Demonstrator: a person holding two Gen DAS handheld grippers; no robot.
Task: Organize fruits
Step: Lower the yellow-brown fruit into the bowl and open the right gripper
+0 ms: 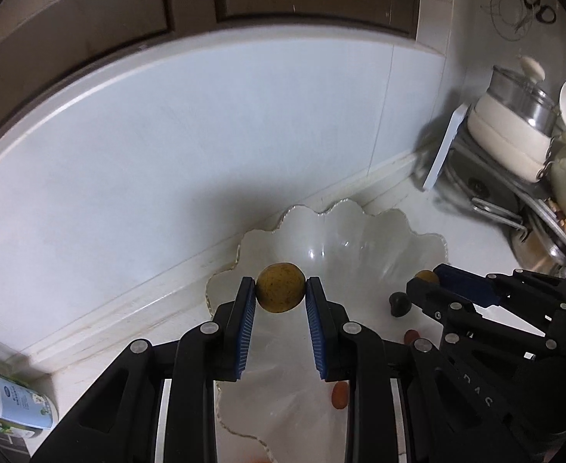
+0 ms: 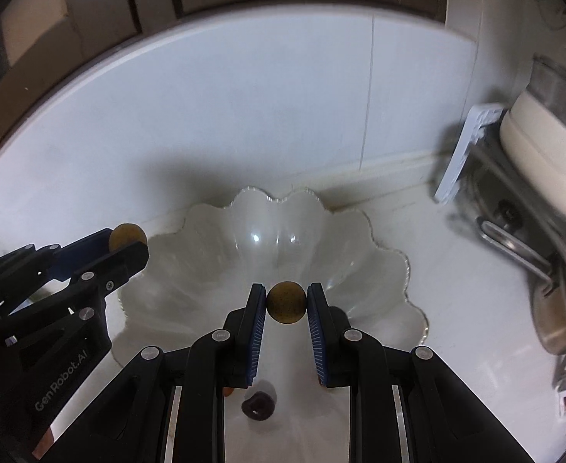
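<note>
Evidently both tongs are loaded. The left gripper [image 1: 281,293] has its blue ribbed pads pressed on either side of a round, speckled yellow-brown fruit [image 1: 281,288], pinched across its middle so it cannot roll out. It sits at the centre of the left wrist view, over the near-left rim of the scalloped, glossy white ceramic bowl [image 1: 360,231]. The right gripper [image 2: 286,303] holds a second, smaller speckled yellow-brown fruit [image 2: 286,303] the same way, narrow jaws tight on it, low in the centre of its own view above the bowl's near wall.

The bowl looks empty inside, so these would be among the first fruits going in; both seem poised for release over it.

Outward on the pale countertop [image 1: 398,200], a dark wrinkled fruit [image 2: 258,406] lies at the bottom of the right wrist view, and a small reddish oval fruit [image 1: 339,394] lies lower right of the left view, waiting. A cream pot with a steel lid [image 1: 514,131] stands at the far right.
</note>
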